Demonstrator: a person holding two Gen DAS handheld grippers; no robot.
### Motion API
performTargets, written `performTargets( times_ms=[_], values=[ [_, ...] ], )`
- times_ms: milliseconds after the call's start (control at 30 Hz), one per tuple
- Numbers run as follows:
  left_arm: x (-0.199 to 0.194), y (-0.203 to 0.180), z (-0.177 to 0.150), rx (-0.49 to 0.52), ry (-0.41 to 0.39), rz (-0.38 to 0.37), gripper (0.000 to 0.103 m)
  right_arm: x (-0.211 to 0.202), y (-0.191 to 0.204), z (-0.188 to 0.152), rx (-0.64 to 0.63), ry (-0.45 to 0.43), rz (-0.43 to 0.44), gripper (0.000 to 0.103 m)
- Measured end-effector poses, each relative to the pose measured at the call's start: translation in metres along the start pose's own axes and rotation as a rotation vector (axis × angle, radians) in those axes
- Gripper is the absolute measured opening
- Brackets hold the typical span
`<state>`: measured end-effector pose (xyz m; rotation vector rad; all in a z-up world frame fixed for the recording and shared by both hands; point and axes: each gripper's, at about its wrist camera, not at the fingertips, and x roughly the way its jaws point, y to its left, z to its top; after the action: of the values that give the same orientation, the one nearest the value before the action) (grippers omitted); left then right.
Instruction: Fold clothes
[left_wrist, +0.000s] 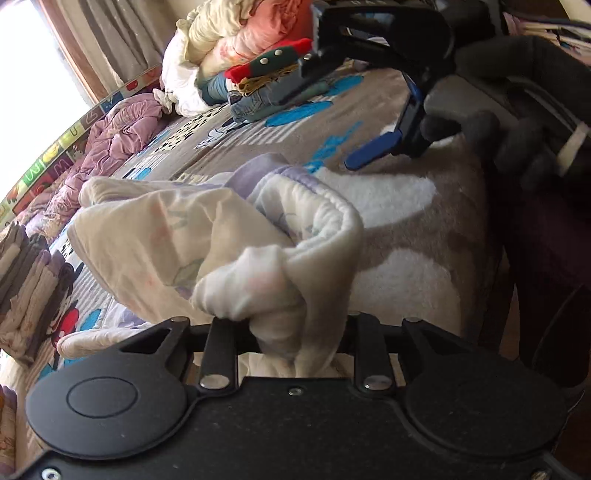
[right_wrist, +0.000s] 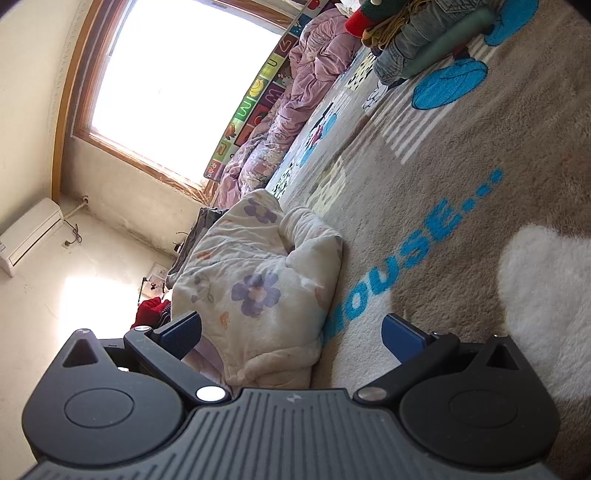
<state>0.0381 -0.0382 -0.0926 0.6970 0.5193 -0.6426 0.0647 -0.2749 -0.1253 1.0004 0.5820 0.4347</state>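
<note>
1. Bunched cream flower-print cotton garment sits clamped in my left tongs, so I can drag its edge over.
2. My right tongs gape empty beside it, above the brown plush blanket, ready to pin a fold.

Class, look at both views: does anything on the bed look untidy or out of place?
Yes. The purple quilt lies crumpled along the bed's far edge, while a neat stack of clothes sits nearby. The floral garment is still bunched, not flat.
</note>
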Motion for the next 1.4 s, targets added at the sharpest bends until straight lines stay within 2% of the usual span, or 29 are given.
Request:
performTargets(
  times_ms=[33,67,133,200,300,533,667,700,800,867,967,1000,1067,1133,1167,1200,1233,1267,1333,1400],
  values=[
    [-0.002,-0.001,-0.003,-0.003,0.012,-0.011,0.032,-0.001,-0.001,-0.001,0.008,0.002,0.003,0.103],
    [-0.006,-0.001,-0.005,-0.02,0.015,-0.033,0.045,-0.002,0.0,-0.002,0.007,0.003,0.004,0.103],
    [-0.017,0.001,-0.01,-0.088,-0.002,-0.073,0.055,-0.004,0.001,-0.004,0.004,0.007,0.006,0.103],
    [-0.033,0.006,-0.017,-0.199,-0.035,-0.122,0.056,-0.005,0.003,-0.006,-0.002,0.014,0.002,0.103],
    [-0.061,0.026,-0.03,-0.438,-0.133,-0.174,0.059,-0.006,0.004,-0.009,-0.002,0.023,-0.006,0.103],
    [-0.086,0.092,-0.048,-1.012,-0.374,-0.155,0.063,-0.01,0.012,-0.017,-0.012,0.037,-0.009,0.103],
    [-0.098,0.136,-0.052,-1.235,-0.519,-0.181,0.069,-0.013,0.017,-0.022,-0.017,0.045,0.0,0.103],
    [-0.099,0.146,-0.048,-1.262,-0.524,-0.169,0.069,-0.014,0.017,-0.022,-0.021,0.045,0.002,0.103],
    [-0.084,0.177,-0.026,-1.317,-0.454,-0.136,0.069,-0.016,0.017,-0.021,-0.018,0.04,0.007,0.103],
    [-0.058,0.196,-0.016,-1.366,-0.366,-0.145,0.069,-0.016,0.015,-0.021,-0.013,0.037,0.006,0.103],
    [-0.007,0.209,-0.014,-1.46,-0.115,-0.152,0.069,-0.015,0.015,-0.021,-0.021,0.039,0.009,0.103],
    [0.008,0.209,-0.012,-1.459,-0.048,-0.155,0.069,-0.014,0.015,-0.021,-0.027,0.042,0.01,0.103],
    [0.03,0.202,-0.011,-1.434,0.039,-0.162,0.069,-0.014,0.016,-0.021,-0.039,0.045,0.014,0.103],
    [0.042,0.194,-0.006,-1.383,0.067,-0.186,0.066,-0.013,0.016,-0.02,-0.043,0.044,0.016,0.103],
    [0.048,0.19,-0.001,-1.346,0.07,-0.208,0.058,-0.013,0.015,-0.019,-0.041,0.044,0.017,0.103],
    [0.047,0.185,0.007,-1.276,0.058,-0.212,0.05,-0.013,0.014,-0.018,-0.035,0.043,0.018,0.103],
    [0.046,0.181,0.015,-1.207,0.047,-0.215,0.029,-0.013,0.013,-0.018,-0.03,0.041,0.02,0.103],
    [0.044,0.177,0.023,-1.138,0.035,-0.219,0.027,-0.013,0.012,-0.017,-0.025,0.04,0.023,0.103],
    [0.03,0.165,0.044,-0.984,-0.066,-0.26,0.022,-0.015,0.012,-0.016,-0.02,0.035,0.03,0.103],
    [0.02,0.151,0.068,-0.822,-0.098,-0.274,0.02,-0.017,0.013,-0.015,-0.016,0.026,0.041,0.103]
  ],
)
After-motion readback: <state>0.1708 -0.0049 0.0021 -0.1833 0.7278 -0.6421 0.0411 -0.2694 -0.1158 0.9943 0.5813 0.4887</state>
